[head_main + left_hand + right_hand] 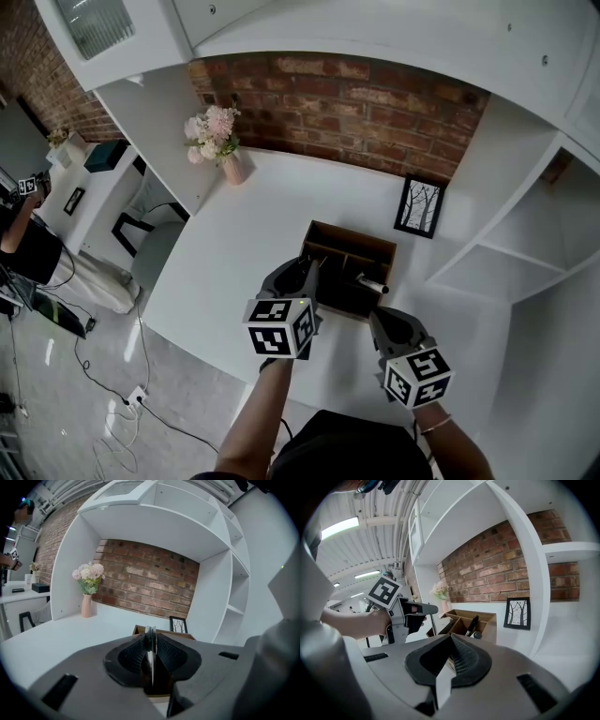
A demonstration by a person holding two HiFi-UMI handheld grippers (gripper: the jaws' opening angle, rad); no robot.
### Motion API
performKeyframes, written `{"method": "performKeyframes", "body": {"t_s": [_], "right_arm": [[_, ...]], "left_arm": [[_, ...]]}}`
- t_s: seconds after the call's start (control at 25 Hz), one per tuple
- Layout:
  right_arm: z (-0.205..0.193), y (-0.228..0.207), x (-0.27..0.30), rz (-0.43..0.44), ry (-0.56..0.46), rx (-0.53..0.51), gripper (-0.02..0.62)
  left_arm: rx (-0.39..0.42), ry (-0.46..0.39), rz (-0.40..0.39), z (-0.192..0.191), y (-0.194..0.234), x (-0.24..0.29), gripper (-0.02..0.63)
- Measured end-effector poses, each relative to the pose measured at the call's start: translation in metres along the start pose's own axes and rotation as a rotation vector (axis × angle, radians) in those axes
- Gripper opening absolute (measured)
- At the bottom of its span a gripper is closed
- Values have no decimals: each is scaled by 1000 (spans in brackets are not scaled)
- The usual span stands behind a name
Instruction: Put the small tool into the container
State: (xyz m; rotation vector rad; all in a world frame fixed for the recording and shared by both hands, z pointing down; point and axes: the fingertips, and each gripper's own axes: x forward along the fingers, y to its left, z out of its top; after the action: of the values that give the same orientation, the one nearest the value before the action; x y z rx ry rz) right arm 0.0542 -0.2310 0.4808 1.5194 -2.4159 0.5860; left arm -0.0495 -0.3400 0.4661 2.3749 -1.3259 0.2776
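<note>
A brown wooden container (330, 242) with compartments stands on the white table (244, 244); it also shows in the right gripper view (487, 617) and behind the jaws in the left gripper view (180, 634). A black pen (472, 626) and a grey-tipped item (371, 284) stand inside it. My left gripper (306, 274) hovers at the container's near left corner, shut on a thin flat metal tool (150, 653), which hangs down as a slim rod (434, 626) in the right gripper view. My right gripper (380, 321) is just in front of the container's near right corner, its jaws together with nothing between them.
A pink vase of flowers (221, 141) stands at the table's far left by the brick wall (356, 103). A framed tree picture (419, 206) leans behind the container. White shelves (506, 253) close the right side. The table edge drops off at left to a floor with cables (122, 403).
</note>
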Motion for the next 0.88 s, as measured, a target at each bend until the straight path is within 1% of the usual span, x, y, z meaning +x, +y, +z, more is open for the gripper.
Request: {"method": "performKeyframes", "body": {"t_s": [0.16,0.2,0.32,0.48,0.76,0.88], "right_arm": [[0,1,-2,4,-3,-2,5],[0,2,-2,7,-2,-2,5],[-1,5,-2,15,-2,-5,5],[0,10,-2,24,-3,-11,5],[-3,17,-5,33,2,-22,5],[-3,20,-7,34,-2,-28,5]], "left_arm": [[7,16,19,-4,5,0,93],[4,21,25,-6,6,0,107],[-20,35,39,-14,12,-4,120],[-53,54,60,-26,20,-12,122],[-69,75,75,-45,26,-32,121],[-70,78,94,-52,28,-44,121]]}}
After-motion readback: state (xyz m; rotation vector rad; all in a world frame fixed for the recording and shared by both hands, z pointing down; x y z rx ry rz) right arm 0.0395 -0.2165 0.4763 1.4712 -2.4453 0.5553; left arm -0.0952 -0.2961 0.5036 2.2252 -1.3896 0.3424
